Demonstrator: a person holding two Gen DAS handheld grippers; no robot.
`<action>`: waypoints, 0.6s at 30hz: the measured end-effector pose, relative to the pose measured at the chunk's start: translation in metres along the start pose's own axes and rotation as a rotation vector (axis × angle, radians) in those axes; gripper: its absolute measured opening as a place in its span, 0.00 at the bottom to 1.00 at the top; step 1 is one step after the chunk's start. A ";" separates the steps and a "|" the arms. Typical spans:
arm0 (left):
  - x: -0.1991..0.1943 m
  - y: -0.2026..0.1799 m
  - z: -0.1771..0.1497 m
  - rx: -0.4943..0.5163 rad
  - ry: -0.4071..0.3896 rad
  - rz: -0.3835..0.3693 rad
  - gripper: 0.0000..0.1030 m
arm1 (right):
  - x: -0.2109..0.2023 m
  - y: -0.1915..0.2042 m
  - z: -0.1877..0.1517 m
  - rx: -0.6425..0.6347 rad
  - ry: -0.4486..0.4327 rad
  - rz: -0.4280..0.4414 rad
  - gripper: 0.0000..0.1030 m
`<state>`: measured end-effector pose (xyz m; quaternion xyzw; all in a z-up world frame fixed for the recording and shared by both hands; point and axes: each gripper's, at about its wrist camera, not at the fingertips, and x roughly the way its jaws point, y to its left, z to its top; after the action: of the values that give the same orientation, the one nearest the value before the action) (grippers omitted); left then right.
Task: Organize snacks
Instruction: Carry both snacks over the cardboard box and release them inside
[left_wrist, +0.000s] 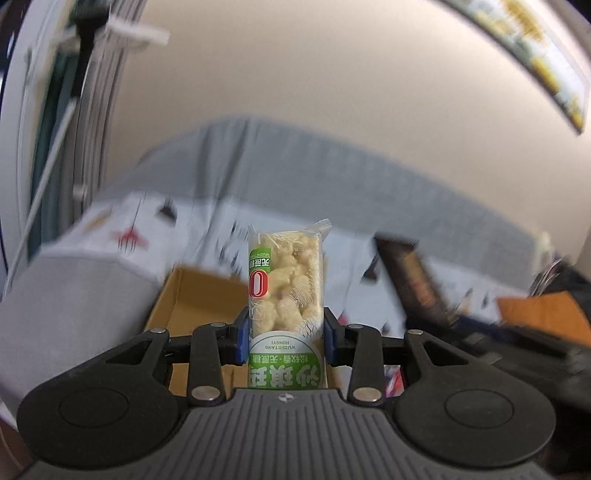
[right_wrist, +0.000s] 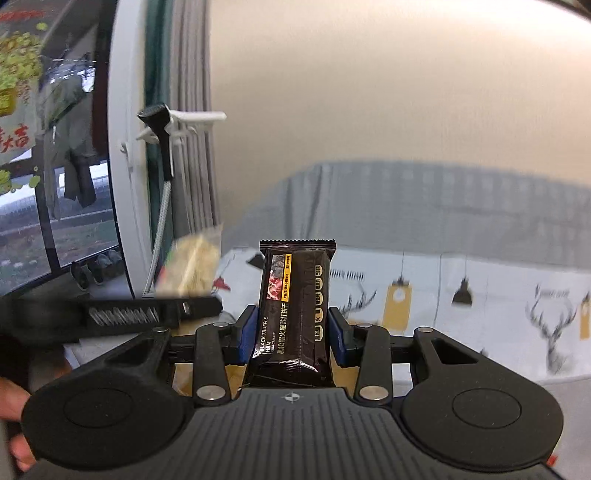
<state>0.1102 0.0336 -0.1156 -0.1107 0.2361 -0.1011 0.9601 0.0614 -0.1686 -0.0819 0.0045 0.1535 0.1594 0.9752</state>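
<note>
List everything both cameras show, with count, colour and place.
puffed snack: one, pale with green label, upright in left gripper
cracker pack: one, black, upright in right gripper
box: one, brown cardboard, below left gripper
cloth: one, white with deer print, behind the snacks
sofa: one, grey, against the wall
window: one, white frame, far left
left gripper: black, blue pads
right gripper: black, blue pads

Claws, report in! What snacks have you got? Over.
Left claw shut on pale puffed-rice bar. Right claw shut on dark cracker pack. Cardboard box below; nothing blocking.
</note>
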 end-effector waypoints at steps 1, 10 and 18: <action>0.012 0.005 -0.005 -0.018 0.028 0.000 0.40 | 0.008 -0.005 -0.004 0.014 0.017 0.004 0.40; 0.105 0.053 -0.030 -0.099 0.168 0.067 0.40 | 0.104 -0.024 -0.030 0.114 0.192 0.017 0.41; 0.158 0.091 -0.049 -0.163 0.255 0.090 0.40 | 0.178 -0.014 -0.053 0.093 0.352 0.041 0.41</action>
<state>0.2371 0.0737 -0.2502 -0.1638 0.3684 -0.0518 0.9136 0.2101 -0.1283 -0.1861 0.0250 0.3288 0.1705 0.9286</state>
